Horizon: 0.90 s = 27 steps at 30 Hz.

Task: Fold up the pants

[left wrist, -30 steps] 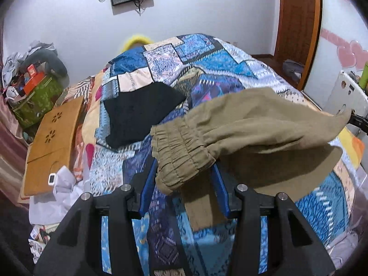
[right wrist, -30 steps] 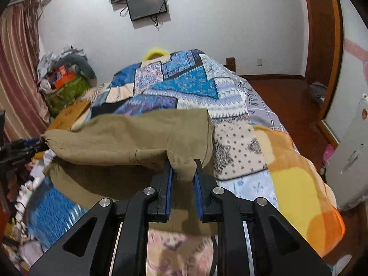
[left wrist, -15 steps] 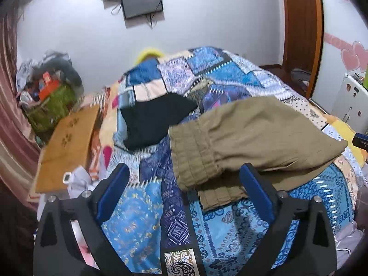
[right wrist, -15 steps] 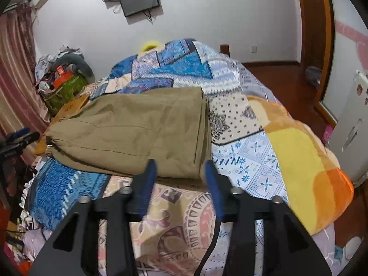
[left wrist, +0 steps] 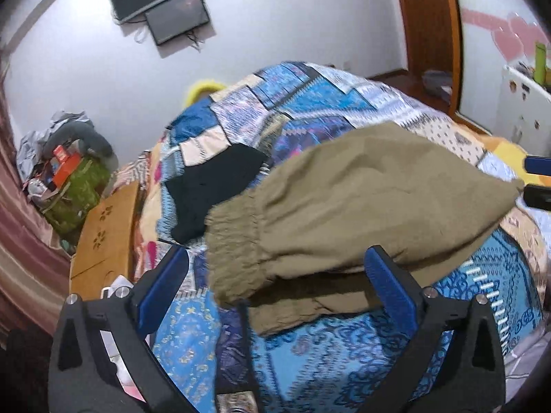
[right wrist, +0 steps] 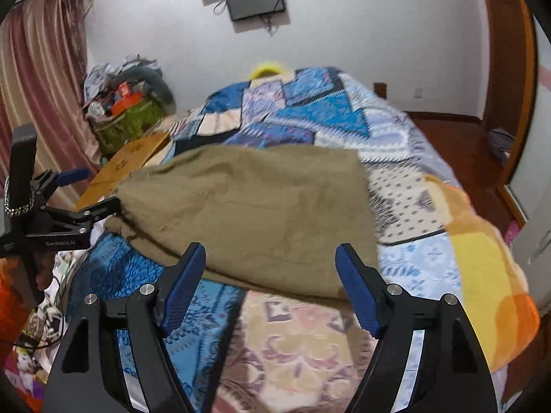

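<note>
One pr olive-tan pants (left wrist: 361, 203), folded in layers, lying on the bed w/ patchwork quilt (left wrist: 310, 361); elastic gathered end (left wrist: 234, 241) toward the left side of the bed, a lower layer sticking out beneath at the near edge.

Left hand-held gripper (left wrist: 275, 285): jaws wide apart, just been opening; blue pads either side of the gathered end, not pressing it, nothing gripped.

Right hand-held gripper (right wrist: 272, 282): jaws well apart, just been opening; the near edge of the pants lies between and beyond the blue pads, no pad on the cloth, nothing held.

Also on the quilt: 1 black garment (left wrist: 213, 189), just beside the pants' gathered end, far side.

Off the bed, left: wooden lap table (left wrist: 106, 227) leaning at the bedside; green bag (left wrist: 75, 192) on the floor by the wall, heaped w/ mixed items incl. an orange-red box (left wrist: 63, 165) and grey cloth; exact contents not readable.

Wall: 2 dark screens (left wrist: 172, 3).
</note>
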Motion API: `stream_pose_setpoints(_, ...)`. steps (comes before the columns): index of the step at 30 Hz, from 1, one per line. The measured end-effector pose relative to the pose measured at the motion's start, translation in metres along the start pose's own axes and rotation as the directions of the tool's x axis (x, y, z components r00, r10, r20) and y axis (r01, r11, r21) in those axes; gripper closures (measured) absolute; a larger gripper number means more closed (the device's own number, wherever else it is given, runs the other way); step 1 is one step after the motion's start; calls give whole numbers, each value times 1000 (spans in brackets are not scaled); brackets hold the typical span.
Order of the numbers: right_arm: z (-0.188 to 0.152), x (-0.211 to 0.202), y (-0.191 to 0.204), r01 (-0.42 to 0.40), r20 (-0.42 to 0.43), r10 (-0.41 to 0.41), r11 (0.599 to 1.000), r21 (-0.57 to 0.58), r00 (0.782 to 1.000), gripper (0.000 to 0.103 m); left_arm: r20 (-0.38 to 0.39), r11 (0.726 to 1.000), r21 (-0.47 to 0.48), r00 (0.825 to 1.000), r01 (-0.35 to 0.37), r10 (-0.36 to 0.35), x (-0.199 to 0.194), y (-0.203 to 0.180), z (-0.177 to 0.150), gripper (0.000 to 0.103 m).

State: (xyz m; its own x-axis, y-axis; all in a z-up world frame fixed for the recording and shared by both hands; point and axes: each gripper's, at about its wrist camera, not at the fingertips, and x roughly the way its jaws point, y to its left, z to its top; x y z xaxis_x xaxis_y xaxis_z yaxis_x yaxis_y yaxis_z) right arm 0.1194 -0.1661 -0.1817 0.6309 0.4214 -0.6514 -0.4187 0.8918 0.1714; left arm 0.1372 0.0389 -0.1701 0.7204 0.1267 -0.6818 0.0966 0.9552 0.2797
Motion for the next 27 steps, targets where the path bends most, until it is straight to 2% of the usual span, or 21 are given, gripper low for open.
stream_pose_setpoints(6,-8,25,20,-34,-71,32,999,-36,997,28,-32,996,89,999,23,-20,12,-23,-4,0)
stream_pose_setpoints(11,-5,38,32,-46,-93,38,996,-83,995,28,-25,984,176,999,25,-21,14,-40,-7,0)
stream_pose_setpoints(16,-1,45,43,-75,-112,61,990,-119,992,28,-64,968,248,998,38,-23,17,-42,-20,0)
stream_pose_setpoints(19,-1,49,45,-80,-122,63,987,-139,991,28,-72,974,224,997,38,-23,19,-36,-19,0)
stream_pose_setpoints(23,3,53,48,-94,-135,74,984,-148,988,28,-74,984,163,995,77,-66,25,-30,-4,0)
stream_pose_setpoints(27,8,55,50,-139,-147,119,981,-135,982,28,-57,984,173,998,37,-27,32,-38,8,0)
